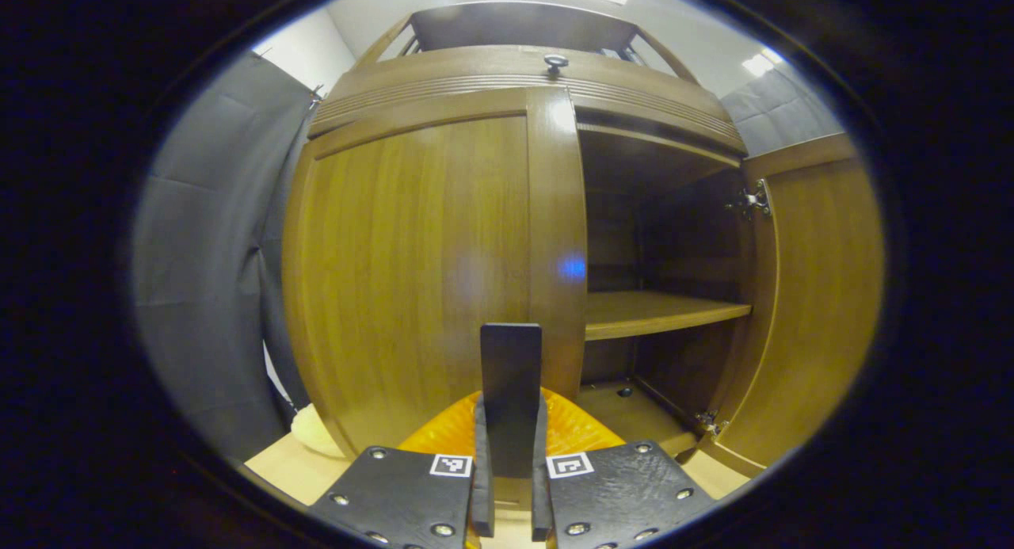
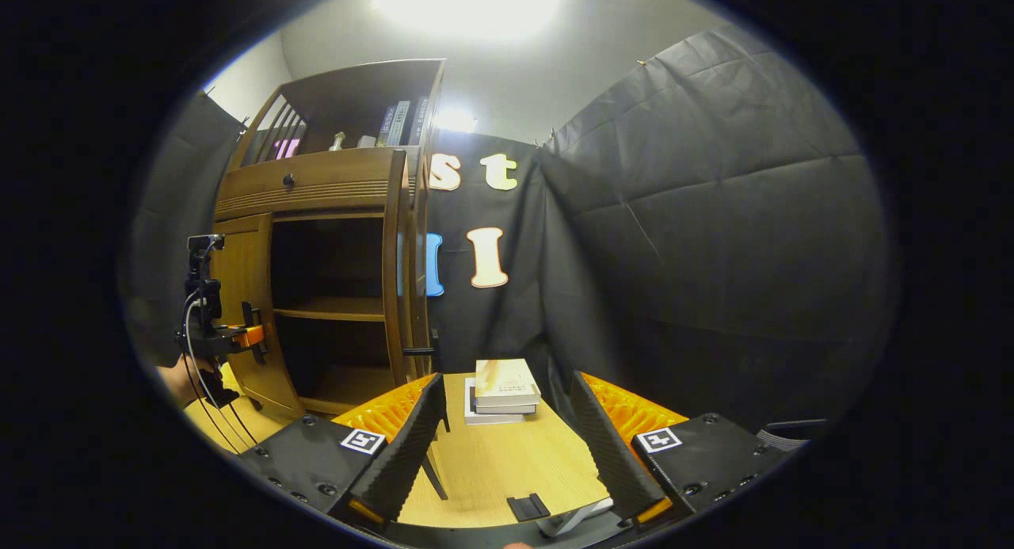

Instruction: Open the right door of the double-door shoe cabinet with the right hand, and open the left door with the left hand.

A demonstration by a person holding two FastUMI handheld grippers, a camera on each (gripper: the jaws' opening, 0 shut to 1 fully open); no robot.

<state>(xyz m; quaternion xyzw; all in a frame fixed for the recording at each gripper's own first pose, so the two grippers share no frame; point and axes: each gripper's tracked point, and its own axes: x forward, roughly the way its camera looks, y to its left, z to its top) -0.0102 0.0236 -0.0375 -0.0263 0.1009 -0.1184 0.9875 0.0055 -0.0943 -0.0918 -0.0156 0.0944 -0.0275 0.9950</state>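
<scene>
The left gripper (image 1: 511, 422) has its fingers drawn together on a dark upright handle (image 1: 511, 375), which rises between them at 6 o'clock in the left gripper view. Just behind it stands the left door (image 1: 412, 272) of the shoe cabinet (image 1: 523, 74), seemingly closed or barely started. From 1 to 4 o'clock the right door (image 1: 820, 295) is swung wide, showing a dark interior and a shelf (image 1: 661, 311).

The right gripper (image 2: 507, 446) hangs with its fingers spread wide and nothing between them, well apart from the cabinet, over a light table (image 2: 507, 462) with a stack of books (image 2: 507, 386) at 12 o'clock. At 9 o'clock in that view, the left gripper sits against the left door.

I judge the right-door step done and the left-door step in hand. The next move likely calls for keeping the clamp firm and pulling the handle outward in an arc about the left hinges.
</scene>
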